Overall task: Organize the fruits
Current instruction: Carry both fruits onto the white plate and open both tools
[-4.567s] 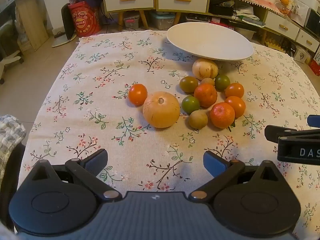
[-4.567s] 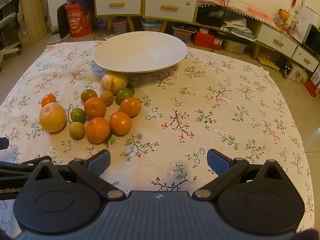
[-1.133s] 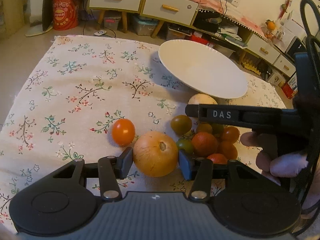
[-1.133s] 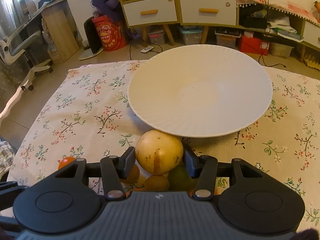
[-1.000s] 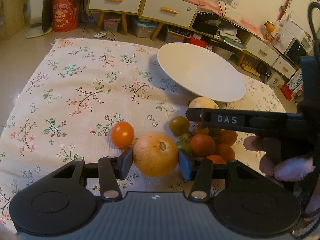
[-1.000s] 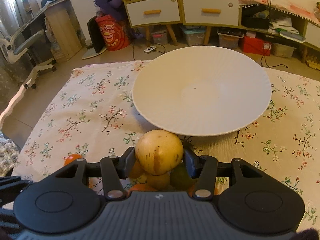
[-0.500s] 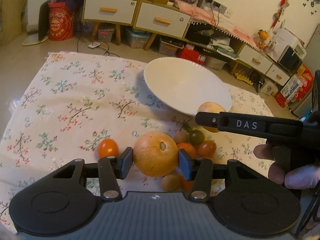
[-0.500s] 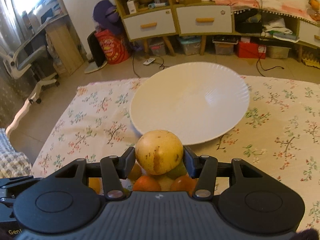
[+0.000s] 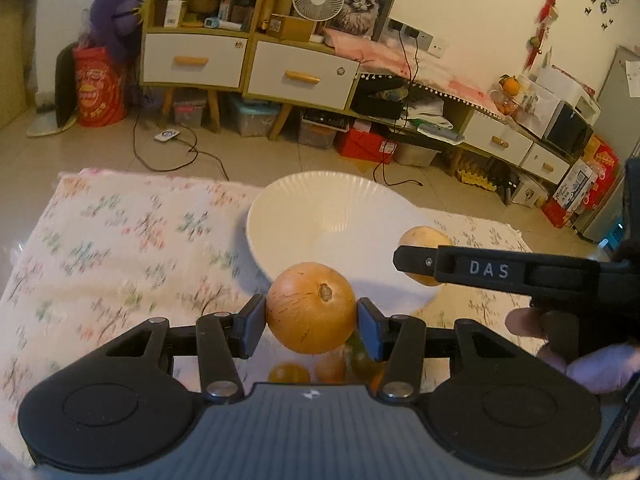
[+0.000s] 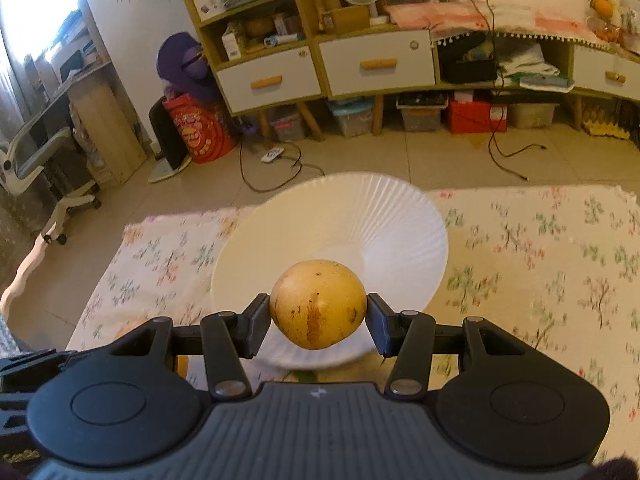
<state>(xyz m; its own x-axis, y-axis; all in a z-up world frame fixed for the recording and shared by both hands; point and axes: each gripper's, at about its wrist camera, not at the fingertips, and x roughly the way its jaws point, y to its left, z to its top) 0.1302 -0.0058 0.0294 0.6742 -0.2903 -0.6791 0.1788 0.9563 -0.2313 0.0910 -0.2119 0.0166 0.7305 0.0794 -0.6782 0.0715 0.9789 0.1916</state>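
Fruit [image 9: 311,307] sits pinched in my left hand-held gripper [image 9: 311,326], pale fruit [image 10: 318,304] in my right hand-held gripper [image 10: 318,326]; I should go low over the plate [image 10: 400,232], then let go softly

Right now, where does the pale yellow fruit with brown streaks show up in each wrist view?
Left wrist view: the pale yellow fruit is right of centre, partly hidden behind the right hand-held gripper arm marked DAS.
Right wrist view: it sits at centre, clamped between the pads.
Shared landmark: the white ribbed plate lies behind the fruit in both.
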